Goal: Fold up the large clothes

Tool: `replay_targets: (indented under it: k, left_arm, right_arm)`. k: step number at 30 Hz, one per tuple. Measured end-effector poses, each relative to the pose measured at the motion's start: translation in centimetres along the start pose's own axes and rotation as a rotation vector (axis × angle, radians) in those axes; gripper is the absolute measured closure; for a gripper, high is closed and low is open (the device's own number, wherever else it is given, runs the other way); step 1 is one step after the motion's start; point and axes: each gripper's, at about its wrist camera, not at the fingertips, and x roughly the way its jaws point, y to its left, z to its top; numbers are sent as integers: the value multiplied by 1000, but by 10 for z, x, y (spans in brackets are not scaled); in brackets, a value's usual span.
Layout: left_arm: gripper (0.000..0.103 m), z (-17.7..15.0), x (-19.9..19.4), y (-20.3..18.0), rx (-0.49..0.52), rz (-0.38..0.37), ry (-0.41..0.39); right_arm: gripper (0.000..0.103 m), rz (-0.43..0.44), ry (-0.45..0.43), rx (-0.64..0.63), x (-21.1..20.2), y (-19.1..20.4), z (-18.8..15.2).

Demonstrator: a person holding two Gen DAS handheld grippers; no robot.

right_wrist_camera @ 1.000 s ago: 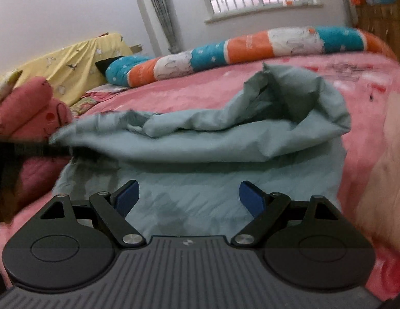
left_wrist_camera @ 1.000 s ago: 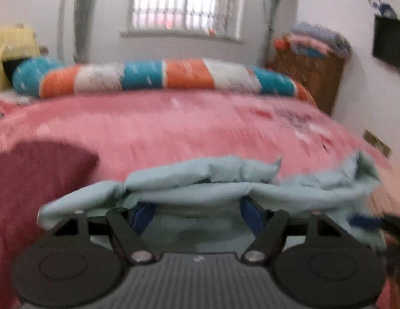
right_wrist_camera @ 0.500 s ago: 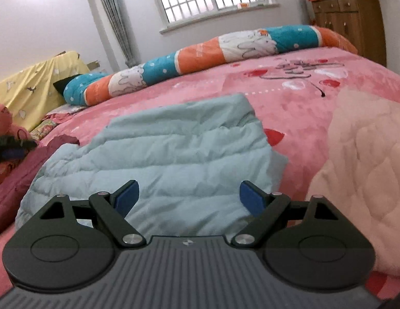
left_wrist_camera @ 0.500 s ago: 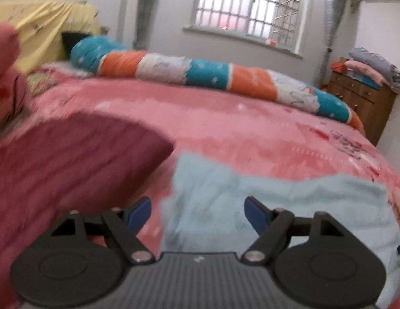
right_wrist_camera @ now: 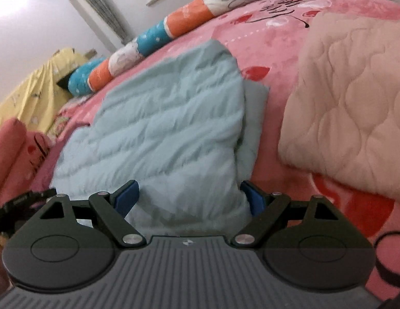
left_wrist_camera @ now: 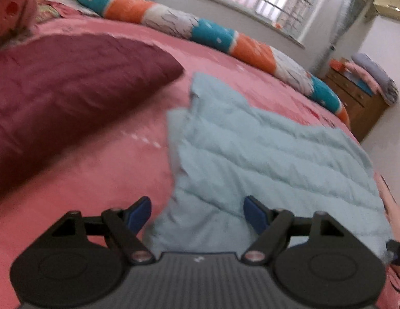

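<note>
The pale blue quilted jacket (left_wrist_camera: 272,154) lay folded flat on the pink bedspread (left_wrist_camera: 97,180), a second layer showing under its right edge. The left gripper (left_wrist_camera: 197,212) and the right gripper (right_wrist_camera: 189,197) hung over its near edge, jaws wide apart, gripping nothing. A maroon garment (left_wrist_camera: 66,87) lay to its left, a beige quilted garment (right_wrist_camera: 354,103) to its right, a striped bolster (right_wrist_camera: 158,33) beyond.

Pale blue quilted jacket (left_wrist_camera: 264,149), maroon garment (left_wrist_camera: 71,82), pink bedspread (right_wrist_camera: 272,38), teal-orange-white bolster (left_wrist_camera: 213,36)
</note>
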Motion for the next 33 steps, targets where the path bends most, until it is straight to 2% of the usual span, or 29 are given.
replay_targets:
  k: [2, 5, 8, 10, 12, 13, 14, 15, 16, 18, 19, 22, 25, 33]
  left_arm:
    - [25, -5, 9, -1, -11, -44, 52]
    - [24, -10, 14, 2, -28, -40, 53]
    - [25, -12, 17, 2, -51, -45, 62]
    - [31, -12, 17, 1, -61, -48, 66]
    - [50, -13, 19, 0, -63, -52, 78]
    - [54, -14, 19, -2, -52, -48, 82]
    - [63, -14, 18, -5, -36, -43, 84]
    - [71, -14, 18, -8, -26, -40, 85]
    - [75, -15, 17, -11, -24, -37, 87]
    - [84, -14, 14, -17, -26, -33, 90]
    - [86, -14, 11, -19, -26, -30, 94]
    - [89, -13, 3, -21, -26, -29, 108]
    - [89, -16, -11, -22, -12, -36, 124]
    - [90, -42, -61, -18, -9, -59, 189]
  right_arm:
    - [0, 45, 18, 8, -1, 2, -7]
    - [0, -10, 35, -19, 14, -4, 1]
    - [0, 16, 44, -24, 19, -5, 0]
    - [0, 37, 41, -61, 25, -1, 1]
    - [0, 35, 61, -89, 29, -4, -4]
    - [9, 24, 64, -107, 32, -2, -5]
    - [15, 19, 66, -112, 32, -2, -5]
    - [30, 23, 65, -104, 34, -1, -5]
    - [41, 28, 63, -82, 34, -2, -5]
    - [54, 34, 62, -27, 33, -3, -3]
    - [60, 35, 61, -4, 33, -6, -2]
    - [70, 50, 65, 53, 27, -7, -6]
    - [73, 73, 71, 93, 20, -6, -14]
    - [74, 84, 82, 152, -20, 1, -39]
